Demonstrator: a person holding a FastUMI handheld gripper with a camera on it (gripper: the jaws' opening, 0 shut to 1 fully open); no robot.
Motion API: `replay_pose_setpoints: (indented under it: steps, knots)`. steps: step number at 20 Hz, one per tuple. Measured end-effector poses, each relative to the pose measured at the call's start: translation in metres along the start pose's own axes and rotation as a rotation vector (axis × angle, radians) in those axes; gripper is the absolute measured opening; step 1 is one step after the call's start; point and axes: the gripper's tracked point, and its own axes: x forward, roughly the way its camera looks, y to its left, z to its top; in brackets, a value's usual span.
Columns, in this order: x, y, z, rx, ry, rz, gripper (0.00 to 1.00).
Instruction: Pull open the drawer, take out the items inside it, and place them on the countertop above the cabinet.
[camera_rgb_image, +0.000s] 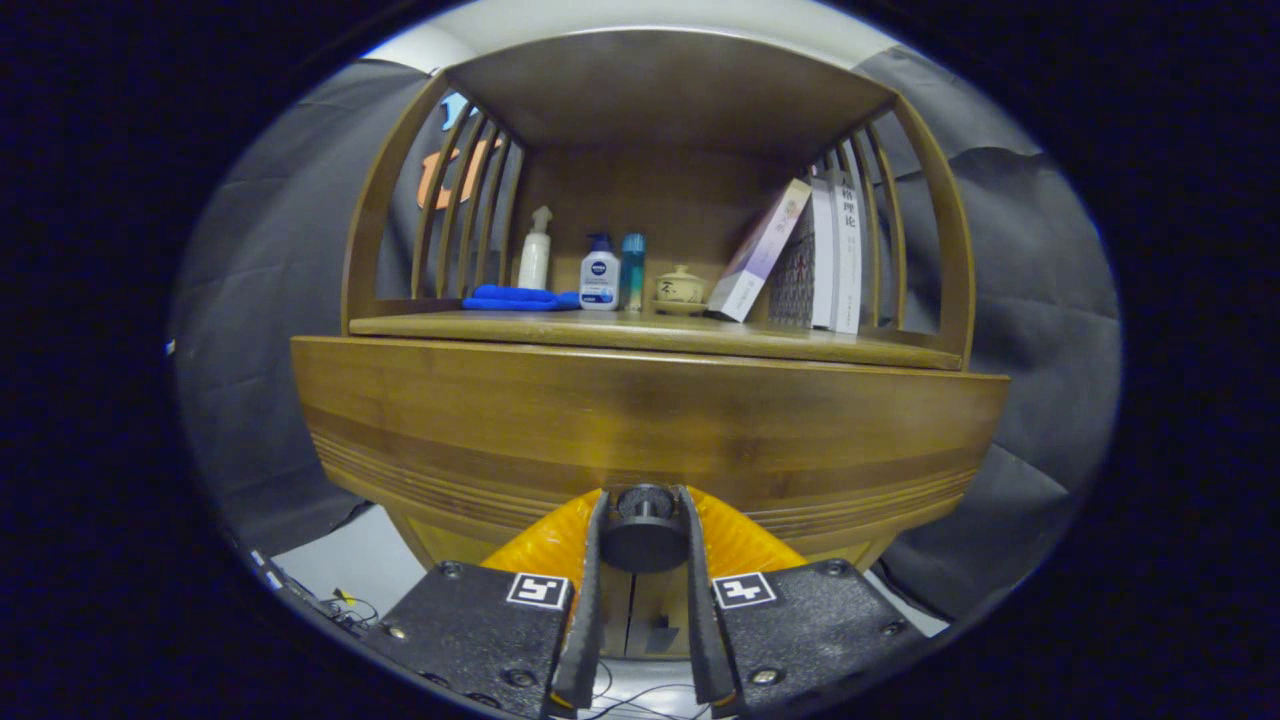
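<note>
I have the tongs (643, 520) closed on the drawer knob (643, 530), both fingers pressed against its sides at the near face of the wooden drawer (640, 420). On the desk (650, 335) beyond sit bottles (three, left of centre) and leaning books (815, 260).

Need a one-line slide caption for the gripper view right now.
Claw shut on the dark round drawer knob of the wooden cabinet; bottles and books sit on the countertop above.
</note>
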Motion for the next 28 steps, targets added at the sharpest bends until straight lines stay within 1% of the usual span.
replay_pose_setpoints:
  steps: [9,14,19,22,26,28]
  knots:
    - [-0.046,-0.002,-0.012,0.009,-0.011,0.008,0.39]
    - [-0.064,-0.003,-0.017,-0.008,-0.027,0.014,0.39]
    - [-0.072,-0.002,-0.026,-0.001,-0.024,0.015,0.39]
    - [-0.074,-0.003,-0.024,-0.031,-0.04,0.01,0.39]
    - [-0.075,-0.003,-0.025,-0.014,-0.021,0.019,0.4]
    - [-0.075,-0.006,-0.024,-0.047,-0.026,0.002,0.55]
